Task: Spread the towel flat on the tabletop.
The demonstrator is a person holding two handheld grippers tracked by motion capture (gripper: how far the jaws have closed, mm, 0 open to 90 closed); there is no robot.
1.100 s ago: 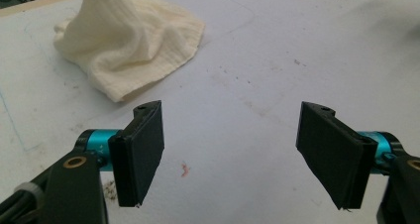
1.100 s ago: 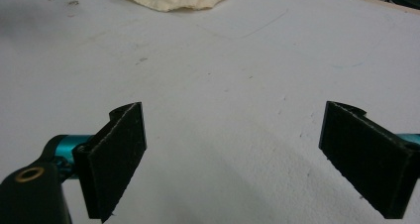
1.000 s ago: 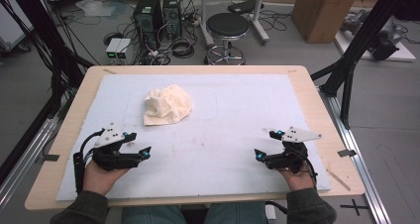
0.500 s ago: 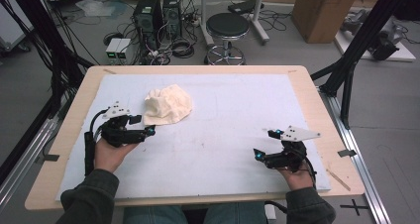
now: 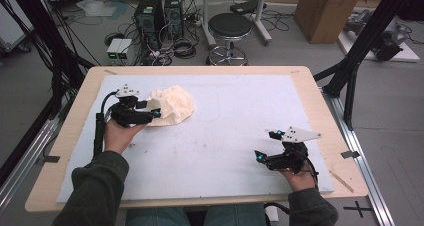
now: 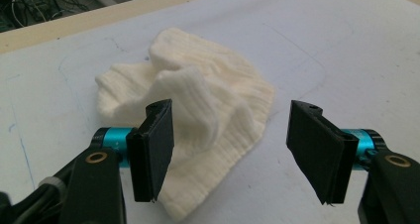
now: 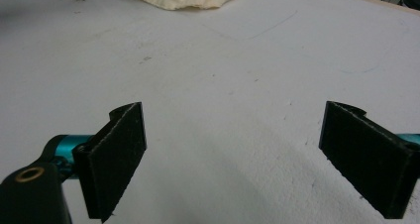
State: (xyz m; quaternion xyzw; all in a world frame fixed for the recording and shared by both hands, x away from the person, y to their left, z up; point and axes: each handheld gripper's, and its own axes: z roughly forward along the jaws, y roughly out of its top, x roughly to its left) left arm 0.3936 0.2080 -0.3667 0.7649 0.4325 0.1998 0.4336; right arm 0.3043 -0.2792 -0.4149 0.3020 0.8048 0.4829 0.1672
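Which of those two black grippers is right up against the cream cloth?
The left gripper: its open jaws reach the crumpled cream cloth and have just been closing slightly. The right gripper sits far off, over bare white table cover.

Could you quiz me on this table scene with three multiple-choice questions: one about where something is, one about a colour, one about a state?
1. Where does the crumpled ribbed knit cloth lie on the white-covered wooden table?
A. far left part
B. near right corner
C. on the floor

2. What colour is the cloth?
A. dark blue
B. cream
C. red

3. How do the jaws of the left tool stand?
A. apart, pads not pressing the cloth
C. clamped shut on the cloth
B. shut on nothing

Answers: 1 A, the high view shows it far left, by the left tool. 2 B, cream in all views. 3 A, the left gripper view shows a wide gap between the pads, though the jaws have just been closing, with cloth between them.
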